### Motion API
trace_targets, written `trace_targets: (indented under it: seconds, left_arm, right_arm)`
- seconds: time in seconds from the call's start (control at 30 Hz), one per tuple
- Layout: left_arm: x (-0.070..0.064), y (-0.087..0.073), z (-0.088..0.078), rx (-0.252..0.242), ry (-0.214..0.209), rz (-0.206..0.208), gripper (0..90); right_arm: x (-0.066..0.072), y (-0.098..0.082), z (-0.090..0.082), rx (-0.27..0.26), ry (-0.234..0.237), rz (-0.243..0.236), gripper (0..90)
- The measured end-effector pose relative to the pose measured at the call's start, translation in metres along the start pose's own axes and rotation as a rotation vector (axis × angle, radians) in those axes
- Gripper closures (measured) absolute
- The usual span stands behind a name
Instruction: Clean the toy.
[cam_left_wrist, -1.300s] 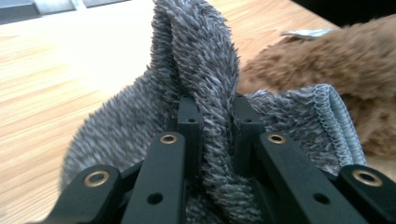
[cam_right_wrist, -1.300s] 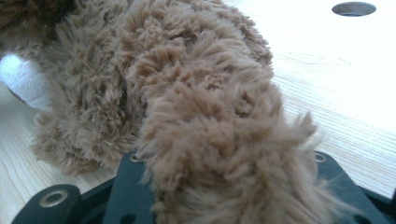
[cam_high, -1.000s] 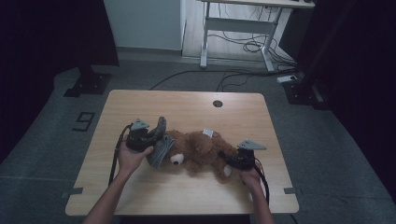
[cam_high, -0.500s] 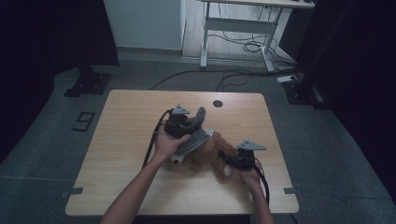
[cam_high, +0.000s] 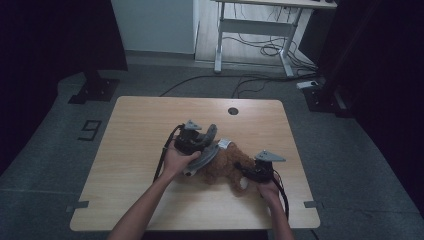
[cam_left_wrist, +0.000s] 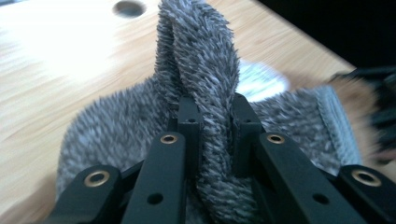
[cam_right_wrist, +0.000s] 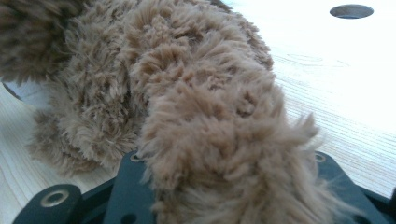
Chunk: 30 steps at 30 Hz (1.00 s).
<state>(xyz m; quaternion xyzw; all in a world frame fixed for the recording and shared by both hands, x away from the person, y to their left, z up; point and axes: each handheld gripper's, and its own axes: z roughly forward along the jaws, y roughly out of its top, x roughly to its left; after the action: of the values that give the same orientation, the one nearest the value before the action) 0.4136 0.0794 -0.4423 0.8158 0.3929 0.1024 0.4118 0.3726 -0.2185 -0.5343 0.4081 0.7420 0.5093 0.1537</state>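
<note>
At mid-table the left hand-held gripper (cam_high: 209, 141), clamped on grey fur (cam_left_wrist: 201, 70), has moved rightward over the plush (cam_high: 227, 165).

- We cannot see the right gripper's (cam_high: 250, 172) pads; brown plush fur (cam_right_wrist: 205, 140) covers them.
- The grey fabric's (cam_left_wrist: 201, 93) far edge blurs beside the left gripper (cam_left_wrist: 212, 121).

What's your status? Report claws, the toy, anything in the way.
Left claw shut on grey fuzzy cloth. Right claw clamped on brown plush toy lying on the table. Nothing in the way.
</note>
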Motion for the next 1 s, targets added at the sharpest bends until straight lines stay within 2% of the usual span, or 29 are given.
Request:
trace_targets:
  seconds: [0.03, 0.07, 0.13, 0.2, 0.23, 0.27, 0.4, 0.57, 0.63, 0.67, 0.7, 0.73, 0.77, 0.8, 0.87, 0.93, 0.97, 1.0]
  left_arm:
    - [0.012, -0.009, -0.008, 0.004, -0.002, -0.013, 77.8]
    - [0.012, -0.009, -0.008, 0.004, -0.002, -0.013, 77.8]
    - [0.021, -0.016, -0.019, -0.008, -0.019, -0.035, 77.8]
    - [0.026, -0.019, -0.033, -0.017, 0.006, -0.025, 77.8]
    - [0.026, -0.019, -0.033, -0.017, 0.006, -0.025, 77.8]
    - [0.029, -0.019, -0.04, -0.015, 0.025, -0.023, 77.7]
    - [0.031, -0.015, -0.044, -0.012, 0.05, -0.019, 77.7]
    - [0.03, -0.007, -0.043, -0.011, 0.055, -0.013, 77.6]
    - [0.026, 0.004, -0.041, -0.028, 0.05, -0.006, 77.6]
    - [0.026, 0.004, -0.041, -0.028, 0.05, -0.006, 77.6]
    - [0.019, 0.015, -0.038, -0.044, 0.034, 0.006, 77.6]
    - [0.019, 0.015, -0.038, -0.044, 0.034, 0.006, 77.6]
    - [0.009, 0.028, -0.032, -0.064, 0.009, 0.017, 77.6]
    - [0.009, 0.028, -0.032, -0.064, 0.009, 0.017, 77.6]
    - [-0.004, 0.04, -0.025, -0.076, -0.032, 0.027, 77.6]
    - [-0.018, 0.052, -0.014, -0.073, -0.054, 0.043, 77.5]
    - [-0.032, 0.06, -0.001, -0.058, -0.072, 0.067, 77.5]
    - [-0.032, 0.06, -0.001, -0.058, -0.072, 0.067, 77.5]
  right_arm:
    - [0.0, 0.0, 0.0, 0.0, 0.002, 0.002, 58.2]
    - [0.0, 0.0, 0.0, 0.0, 0.002, 0.002, 58.2]
    - [0.001, 0.0, 0.0, -0.002, 0.012, -0.007, 58.2]
    - [0.003, 0.0, 0.0, -0.001, 0.013, -0.011, 58.2]
    - [0.003, 0.0, 0.0, -0.001, 0.013, -0.011, 58.2]
    - [0.003, 0.0, 0.0, 0.0, 0.011, -0.006, 58.2]
    - [0.003, 0.0, 0.0, 0.0, 0.015, -0.006, 58.2]
    - [0.003, 0.0, 0.0, 0.0, 0.021, -0.01, 58.1]
    - [0.002, 0.0, 0.0, -0.001, 0.021, -0.01, 58.2]
    - [0.002, 0.0, 0.0, -0.001, 0.021, -0.01, 58.2]
    - [0.003, 0.001, 0.0, 0.001, 0.02, -0.015, 58.1]
    - [0.003, 0.001, 0.0, 0.001, 0.02, -0.015, 58.1]
    - [0.003, 0.001, 0.0, 0.001, 0.019, -0.016, 58.2]
    - [0.003, 0.001, 0.0, 0.001, 0.019, -0.016, 58.2]
    - [0.003, 0.001, 0.0, 0.0, 0.018, -0.014, 58.2]
    - [0.003, 0.001, 0.0, 0.0, 0.019, -0.01, 58.2]
    - [0.003, 0.0, 0.0, 0.0, 0.016, -0.013, 58.2]
    - [0.003, 0.0, 0.0, 0.0, 0.016, -0.013, 58.2]
